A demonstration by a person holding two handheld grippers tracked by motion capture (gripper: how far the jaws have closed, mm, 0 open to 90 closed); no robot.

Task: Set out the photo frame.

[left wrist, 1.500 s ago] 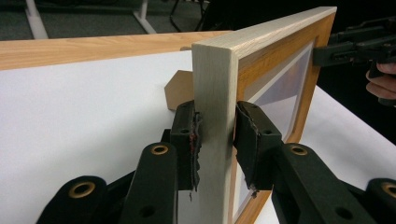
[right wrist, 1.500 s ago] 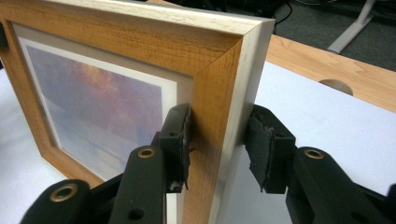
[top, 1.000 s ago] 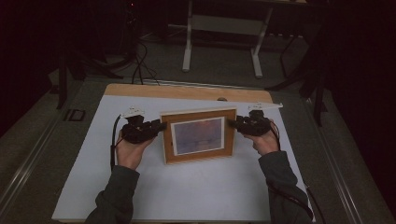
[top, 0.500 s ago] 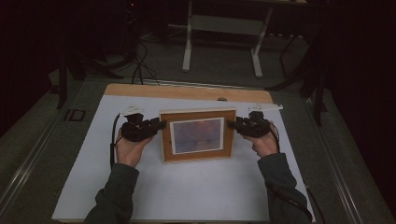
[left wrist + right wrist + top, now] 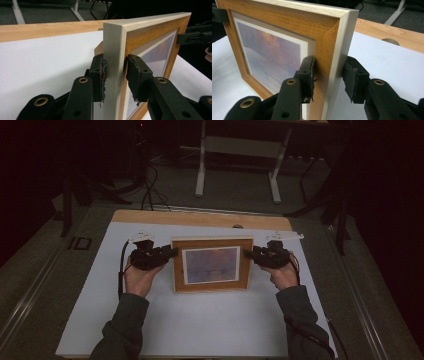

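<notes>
A wooden picture frame [image 5: 210, 285] with a purple and orange print stands raised off the white sheet, its face tilted up toward the high view. My left gripper [image 5: 172, 252] is shut on its left side rail, and in the left gripper view the pads [image 5: 100, 75] clamp the pale outer edge of the frame [image 5: 112, 50]. My right gripper [image 5: 248, 253] is shut on the right rail. In the right gripper view one pad [image 5: 308, 72] presses the front face of the frame [image 5: 329, 37] and the other sits against its back. Each hand holds its gripper level, pointing inward.
A white sheet [image 5: 200, 320] covers most of the wooden table [image 5: 200, 218], which has a small round hole [image 5: 238, 226] near its far edge. Beyond the table, a white stand [image 5: 200, 170] and cables [image 5: 150, 195] sit on the dark floor.
</notes>
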